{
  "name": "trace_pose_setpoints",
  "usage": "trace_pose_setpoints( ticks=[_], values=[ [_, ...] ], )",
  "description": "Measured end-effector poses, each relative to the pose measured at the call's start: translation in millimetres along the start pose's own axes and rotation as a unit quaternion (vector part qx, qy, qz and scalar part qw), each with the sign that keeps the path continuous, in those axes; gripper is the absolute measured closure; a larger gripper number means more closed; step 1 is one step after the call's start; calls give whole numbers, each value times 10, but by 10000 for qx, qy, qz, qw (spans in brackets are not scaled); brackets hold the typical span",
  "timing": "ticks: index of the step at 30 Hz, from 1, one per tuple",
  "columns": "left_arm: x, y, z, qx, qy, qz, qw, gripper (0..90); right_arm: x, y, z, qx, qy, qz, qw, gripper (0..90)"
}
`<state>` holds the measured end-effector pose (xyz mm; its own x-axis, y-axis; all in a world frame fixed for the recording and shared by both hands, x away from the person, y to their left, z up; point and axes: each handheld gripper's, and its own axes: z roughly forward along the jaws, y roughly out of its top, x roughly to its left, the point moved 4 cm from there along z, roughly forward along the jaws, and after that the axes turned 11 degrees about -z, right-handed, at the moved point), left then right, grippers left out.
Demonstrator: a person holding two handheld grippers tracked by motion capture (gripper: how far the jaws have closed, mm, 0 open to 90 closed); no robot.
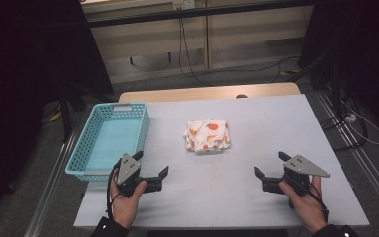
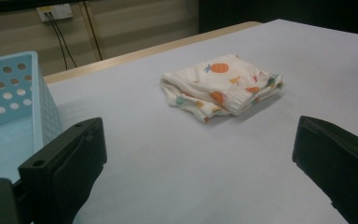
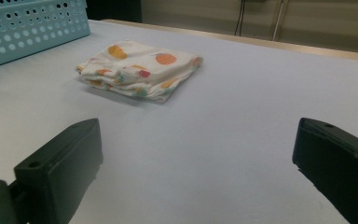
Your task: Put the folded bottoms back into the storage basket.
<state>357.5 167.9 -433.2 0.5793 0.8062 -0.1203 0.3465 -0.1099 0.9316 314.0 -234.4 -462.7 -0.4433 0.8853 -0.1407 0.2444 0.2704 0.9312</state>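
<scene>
Folded cloth (image 1: 207, 137) sits mid-table, right of the basket (image 1: 109, 139). Both grippers, left (image 1: 153, 175) & right (image 1: 269, 172), are spread wide w/ nothing between. Approach low from both sides (pinch edges, not the top layer), so it stays folded.

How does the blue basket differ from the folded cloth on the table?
The blue basket is rigid plastic with perforated walls; the folded cloth is soft fabric. The basket is one plain colour, while the cloth is white with orange fruit prints. The basket stands at the table's left edge and is larger; the cloth lies near the middle. Both rest on the table, untouched by either gripper.
</scene>
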Motion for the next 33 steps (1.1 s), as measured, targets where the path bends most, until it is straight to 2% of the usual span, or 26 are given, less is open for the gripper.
trace_pose_setpoints(
  ticks=[5,9,14,16,17,19,22,23,24,25,31,33],
  values=[
    [2,-10,-9,21,-14,6,10000,30,5,7,22,10,88,95,9999,16],
    [-11,-24,-6,65,-78,22,9999,35,85,18,65,25,329,-9,9995,21],
    [-7,-34,-25,32,-76,5,10000,36,107,28,106,50,405,-29,9992,21],
    [1,-40,-34,54,-82,-13,10000,37,114,33,120,95,441,-98,9989,28],
    [-3,-48,-36,79,-134,-49,9999,44,127,49,117,96,485,-208,9986,44],
    [4,-65,-45,156,-121,-77,9998,47,153,68,111,48,552,-215,9982,45],
    [6,-63,-47,137,-111,-52,9998,47,185,76,111,128,639,-295,9974,45],
    [-10,-64,-42,132,-158,-16,9998,47,220,82,113,227,793,-393,9958,59],
    [-10,-64,-42,132,-158,-16,9998,47,220,82,113,227,793,-393,9958,59],
    [-33,-67,-42,134,-204,8,9997,46,250,103,116,253,953,-470,9940,91],
    [-55,-68,-22,162,-229,69,9996,47,303,137,151,308,1062,-583,9922,91],
    [-62,-66,1,158,-267,69,9995,47,314,146,178,403,1117,-678,9906,100]
  ],
)
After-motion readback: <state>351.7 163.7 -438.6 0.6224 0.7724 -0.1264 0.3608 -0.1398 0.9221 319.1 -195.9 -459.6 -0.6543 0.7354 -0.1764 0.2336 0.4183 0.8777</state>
